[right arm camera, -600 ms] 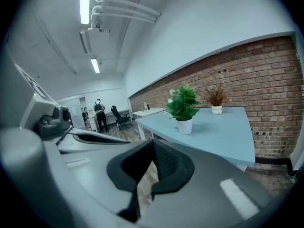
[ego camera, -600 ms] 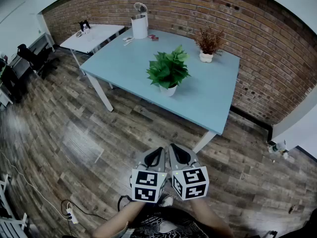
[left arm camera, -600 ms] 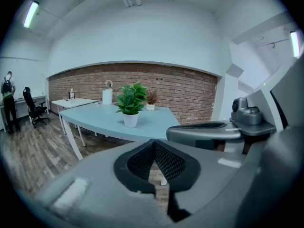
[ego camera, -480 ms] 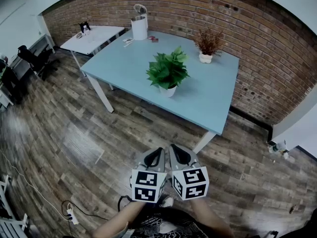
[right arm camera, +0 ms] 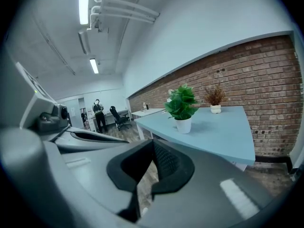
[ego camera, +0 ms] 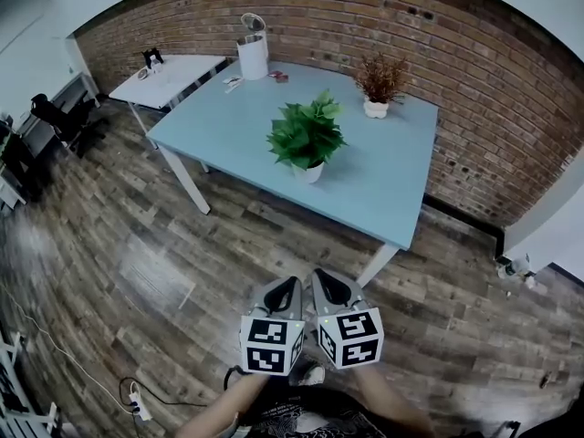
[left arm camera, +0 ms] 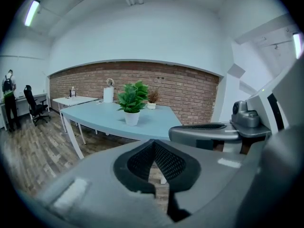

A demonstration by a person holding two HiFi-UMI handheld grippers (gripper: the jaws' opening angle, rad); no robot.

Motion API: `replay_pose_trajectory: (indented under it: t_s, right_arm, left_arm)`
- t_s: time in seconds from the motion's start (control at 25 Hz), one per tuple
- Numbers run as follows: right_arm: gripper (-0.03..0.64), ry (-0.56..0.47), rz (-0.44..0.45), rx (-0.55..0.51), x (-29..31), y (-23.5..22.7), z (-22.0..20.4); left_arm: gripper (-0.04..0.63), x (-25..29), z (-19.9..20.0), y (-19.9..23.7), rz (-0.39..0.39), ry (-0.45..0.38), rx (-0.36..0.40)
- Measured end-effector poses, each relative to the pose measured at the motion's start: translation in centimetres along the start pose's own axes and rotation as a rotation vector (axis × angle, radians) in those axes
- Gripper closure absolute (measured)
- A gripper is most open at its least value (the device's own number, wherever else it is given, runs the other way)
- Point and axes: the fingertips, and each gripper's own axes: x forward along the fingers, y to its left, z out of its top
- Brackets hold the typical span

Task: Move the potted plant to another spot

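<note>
A green leafy potted plant [ego camera: 307, 136] in a white pot stands near the middle of the light blue table [ego camera: 383, 181]; it also shows in the left gripper view as the plant [left arm camera: 131, 101] and in the right gripper view as the plant [right arm camera: 181, 107]. Both grippers hang side by side over the wooden floor, well short of the table. My left gripper [ego camera: 284, 289] is shut with its pads [left arm camera: 145, 159] meeting on nothing. My right gripper [ego camera: 327, 285] is shut and empty too, its pads [right arm camera: 161, 164] together.
A dried brown plant [ego camera: 380, 82] in a small white pot stands at the table's far right, a white canister [ego camera: 252, 55] at its far left. A white side table [ego camera: 169, 69] adjoins on the left. A brick wall [ego camera: 474, 108] runs behind. Office chairs [ego camera: 57, 104] and a standing person [left arm camera: 8, 99] are far left.
The view has shifted slightly, so the table and plant sit a little lower and left in the head view. Both grippers keep their place, side by side.
</note>
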Motion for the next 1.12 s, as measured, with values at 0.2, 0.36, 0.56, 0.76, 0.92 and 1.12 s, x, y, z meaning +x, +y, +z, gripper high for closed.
replay_pose_trajectory:
  t_s: [0.2, 0.36, 0.56, 0.76, 0.92, 1.12]
  right_arm:
    - [0.611, -0.002, -0.032, -0.005, 1.8, -1.4, 0.6]
    - [0.611, -0.003, -0.058, -0.011, 3.8, -2.7, 1.5]
    - [0.611, -0.007, -0.074, -0.018, 6.5, -4.2, 2.1]
    - [0.588, 0.005, -0.088, -0.033, 9.8, -5.2, 2.5]
    - [0.567, 0.010, -0.109, -0.039, 12.3, -6.2, 3.0]
    - [0.527, 0.015, -0.148, -0.044, 15.0, -7.3, 3.8]
  left_arm:
    - [0.598, 1.9, 0.8, 0.7, -0.024, 0.006, 0.008]
    - [0.598, 3.8, 1.8, 1.8, -0.034, 0.011, 0.016]
    - [0.598, 6.4, 2.6, 3.4, -0.050, 0.028, 0.011]
    - [0.598, 9.1, 3.6, 5.0, -0.067, 0.039, 0.011]
    - [0.598, 10.9, 4.6, 6.6, -0.077, 0.043, 0.011]
    - [0.598, 13.1, 5.6, 8.5, -0.102, 0.053, 0.003]
